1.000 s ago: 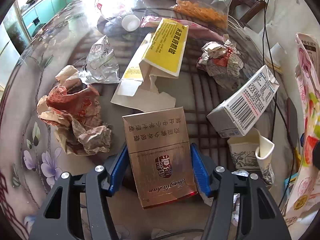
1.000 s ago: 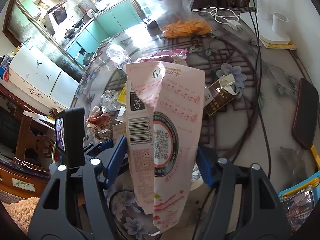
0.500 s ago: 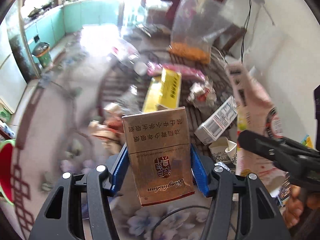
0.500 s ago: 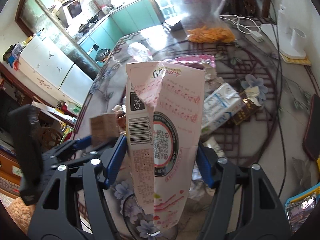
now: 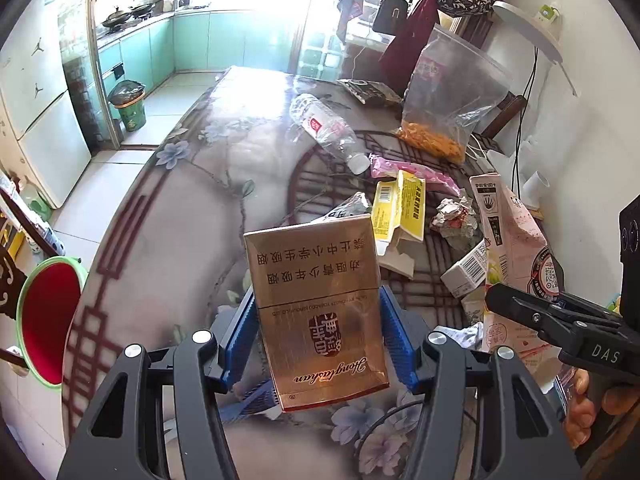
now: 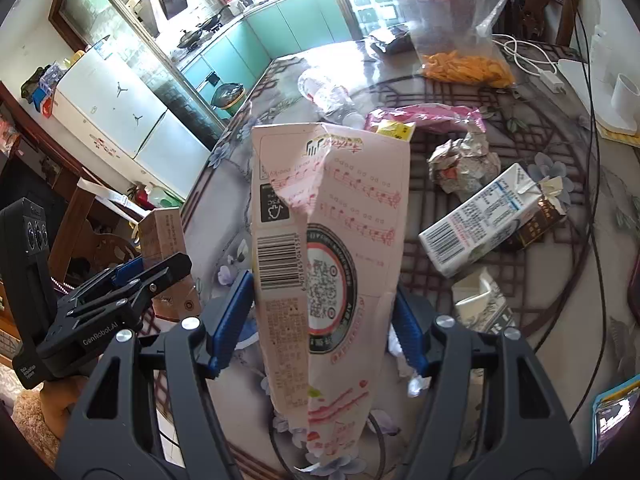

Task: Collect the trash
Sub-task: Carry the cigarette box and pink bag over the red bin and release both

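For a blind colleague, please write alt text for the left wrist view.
The left gripper holds a gold cigarette box upright between its blue fingers, above a flowered table. Behind lie a plastic bottle, a yellow carton and crumpled foil. At right, the right gripper holds a pink carton.

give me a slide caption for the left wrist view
Left gripper holding a gold cigarette box above the littered table, right gripper alongside with a pink carton.

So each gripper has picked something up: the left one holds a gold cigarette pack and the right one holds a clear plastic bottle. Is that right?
Not quite. The right gripper holds a pink carton, as the right wrist view shows; the bottle lies on the table. The left gripper does hold the cigarette pack.
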`<move>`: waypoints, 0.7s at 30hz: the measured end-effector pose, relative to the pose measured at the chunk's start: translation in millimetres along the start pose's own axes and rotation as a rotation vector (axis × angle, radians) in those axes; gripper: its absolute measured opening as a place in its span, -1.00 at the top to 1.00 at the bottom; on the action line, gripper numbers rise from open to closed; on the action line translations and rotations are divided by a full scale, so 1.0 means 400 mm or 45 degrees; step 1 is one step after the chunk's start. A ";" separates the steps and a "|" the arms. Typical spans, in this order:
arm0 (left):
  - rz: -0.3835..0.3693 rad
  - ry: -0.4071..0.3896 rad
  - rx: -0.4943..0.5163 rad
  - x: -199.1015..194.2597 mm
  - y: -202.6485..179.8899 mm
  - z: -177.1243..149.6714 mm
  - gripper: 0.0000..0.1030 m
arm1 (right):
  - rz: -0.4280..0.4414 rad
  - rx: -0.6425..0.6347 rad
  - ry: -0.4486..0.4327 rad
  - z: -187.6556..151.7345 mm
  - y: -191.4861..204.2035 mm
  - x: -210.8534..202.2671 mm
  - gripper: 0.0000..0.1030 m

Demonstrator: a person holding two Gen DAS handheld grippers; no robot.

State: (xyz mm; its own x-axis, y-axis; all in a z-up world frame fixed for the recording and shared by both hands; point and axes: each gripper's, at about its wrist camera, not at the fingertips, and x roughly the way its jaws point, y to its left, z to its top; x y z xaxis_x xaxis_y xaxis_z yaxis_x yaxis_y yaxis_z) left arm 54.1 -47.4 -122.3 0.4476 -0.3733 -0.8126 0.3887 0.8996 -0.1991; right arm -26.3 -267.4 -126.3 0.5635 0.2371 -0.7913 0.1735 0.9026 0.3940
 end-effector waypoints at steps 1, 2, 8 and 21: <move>-0.002 0.001 -0.001 -0.001 0.003 -0.002 -0.07 | -0.001 -0.004 0.002 -0.003 0.007 0.001 -0.24; -0.004 0.001 -0.002 -0.003 0.008 -0.004 -0.07 | -0.001 -0.007 0.004 -0.006 0.014 0.002 -0.24; -0.017 -0.008 -0.003 -0.019 0.033 -0.013 -0.07 | -0.011 -0.017 0.008 -0.014 0.042 0.009 -0.24; -0.027 -0.046 -0.028 -0.064 0.151 -0.031 -0.07 | -0.043 -0.077 0.003 -0.026 0.165 0.038 -0.25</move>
State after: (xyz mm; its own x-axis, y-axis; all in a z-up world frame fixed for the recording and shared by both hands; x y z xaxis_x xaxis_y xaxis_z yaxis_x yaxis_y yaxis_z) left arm 56.1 19.2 -120.4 0.4682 -0.3995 -0.7881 0.3807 0.8961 -0.2281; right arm -14.8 -200.4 -117.1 0.5562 0.2067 -0.8049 0.1432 0.9303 0.3378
